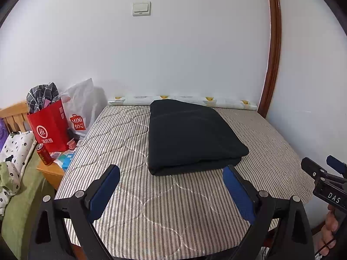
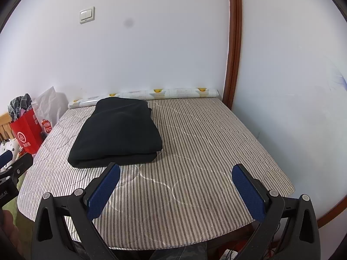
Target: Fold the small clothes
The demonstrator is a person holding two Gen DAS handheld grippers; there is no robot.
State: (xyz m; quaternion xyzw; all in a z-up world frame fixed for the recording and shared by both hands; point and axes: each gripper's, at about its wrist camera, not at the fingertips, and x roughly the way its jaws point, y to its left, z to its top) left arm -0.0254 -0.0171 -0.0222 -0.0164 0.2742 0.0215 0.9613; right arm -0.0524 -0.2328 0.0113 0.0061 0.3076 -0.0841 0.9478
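on striped mattress (image 1: 173, 205), folded black garment (image 1: 193, 136)

1. One folded black garment (image 1: 193, 134) on the striped tabletop (image 1: 173, 205).
2. Two grippers: left gripper (image 1: 171, 173), right gripper (image 2: 176, 172), each with two blue-padded fingers (image 1: 104, 192).
3. One red paper bag (image 1: 51, 127).
4. One white plastic bag (image 1: 83, 106).
5. One red can (image 1: 44, 154).
6. One patterned roll (image 1: 184, 100).
7. One wall switch (image 1: 141, 8).

You can read "MINISO" on the white plastic bag (image 1: 81, 106) and "DAS" on your right tongs (image 1: 325, 169).
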